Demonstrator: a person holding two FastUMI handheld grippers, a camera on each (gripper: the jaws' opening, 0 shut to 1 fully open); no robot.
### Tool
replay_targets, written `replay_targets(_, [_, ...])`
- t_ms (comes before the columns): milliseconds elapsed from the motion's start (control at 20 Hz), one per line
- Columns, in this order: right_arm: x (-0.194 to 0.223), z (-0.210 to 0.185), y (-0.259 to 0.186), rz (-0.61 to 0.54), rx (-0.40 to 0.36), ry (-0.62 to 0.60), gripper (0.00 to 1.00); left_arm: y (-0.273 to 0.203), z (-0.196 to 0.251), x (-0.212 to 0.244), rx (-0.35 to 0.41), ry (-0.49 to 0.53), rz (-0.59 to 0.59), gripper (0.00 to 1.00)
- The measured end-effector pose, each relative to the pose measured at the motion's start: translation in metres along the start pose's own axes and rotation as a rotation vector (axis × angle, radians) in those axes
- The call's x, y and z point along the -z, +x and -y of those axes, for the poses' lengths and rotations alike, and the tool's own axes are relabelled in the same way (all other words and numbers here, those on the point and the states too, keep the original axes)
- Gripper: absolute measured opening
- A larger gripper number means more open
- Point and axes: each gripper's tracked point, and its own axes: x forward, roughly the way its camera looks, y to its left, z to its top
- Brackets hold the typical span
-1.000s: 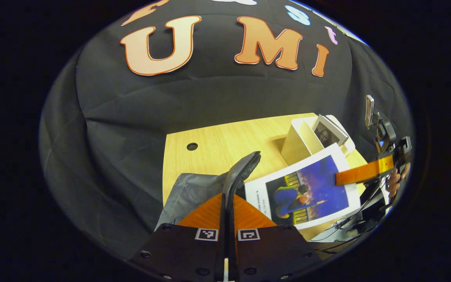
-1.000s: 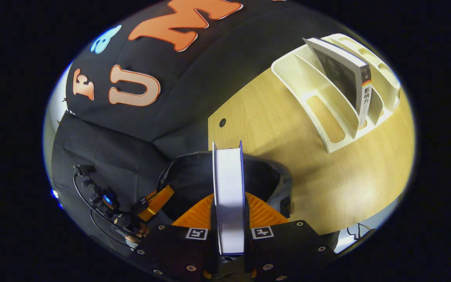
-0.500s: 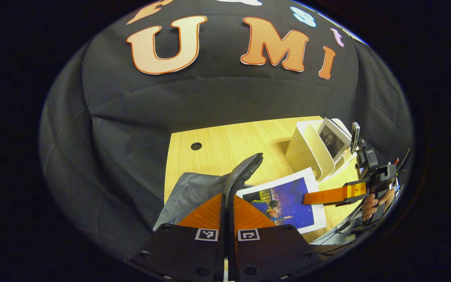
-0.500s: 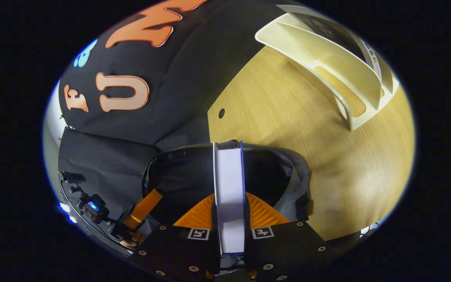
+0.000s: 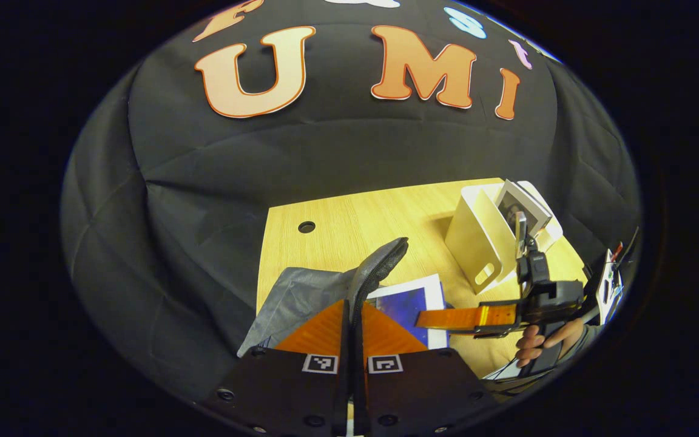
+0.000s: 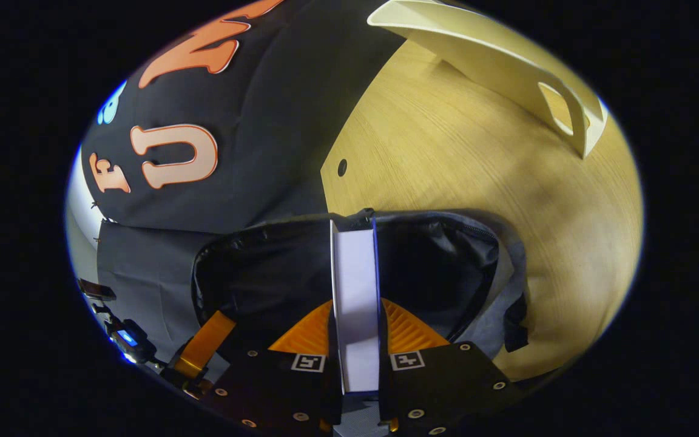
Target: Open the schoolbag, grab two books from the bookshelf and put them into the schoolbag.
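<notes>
Your right gripper (image 6: pixel 355 340) is clamped on a book (image 6: pixel 355 291), one finger pressed against each cover. In the right gripper view the book stands on edge between the fingers, its white page edge facing the camera and its long axis running straight ahead, in line with the fingers. Its far end sits inside the open mouth of the schoolbag (image 6: pixel 446 267), with the dark rim curving around it on both sides.

Your left gripper (image 5: pixel 352 328) is closed on the raised edge of the schoolbag (image 5: pixel 377 267); the fingers meet with the dark fabric pinched between them, and the flap rises forward and up from the tips. In the left gripper view the book (image 5: pixel 413 303) shows its blue, white-bordered cover just right of that flap, partly hidden behind it.

The schoolbag rests on the wooden table (image 6: pixel 459 158). The white bookshelf (image 5: pixel 486 237) stands further back on the table, well apart from the bag, with a second book (image 5: pixel 522 206) leaning in it.
</notes>
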Motion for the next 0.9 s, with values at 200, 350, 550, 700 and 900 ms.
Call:
replay_targets(200, [0.008,0.002,0.024,0.011,-0.002,-0.058,0.24,0.004,0.009,0.002,0.003,0.008,0.0,0.04])
replay_targets(350, [0.013,0.006,0.03,-0.021,0.013,-0.063,0.28,0.005,0.01,0.0,-0.005,0.02,0.006,0.04])
replay_targets(550, [0.028,0.029,0.016,-0.15,0.164,-0.201,0.63,0.008,0.009,0.002,-0.011,0.009,0.001,0.04])
replay_targets(700, [0.019,0.029,-0.013,-0.17,0.237,-0.329,0.97,0.008,0.007,0.004,-0.02,0.0,0.008,0.04])
replay_targets(900, [-0.01,0.028,-0.055,-0.152,0.323,-0.483,0.98,0.01,0.01,0.009,-0.016,-0.01,0.007,0.04])
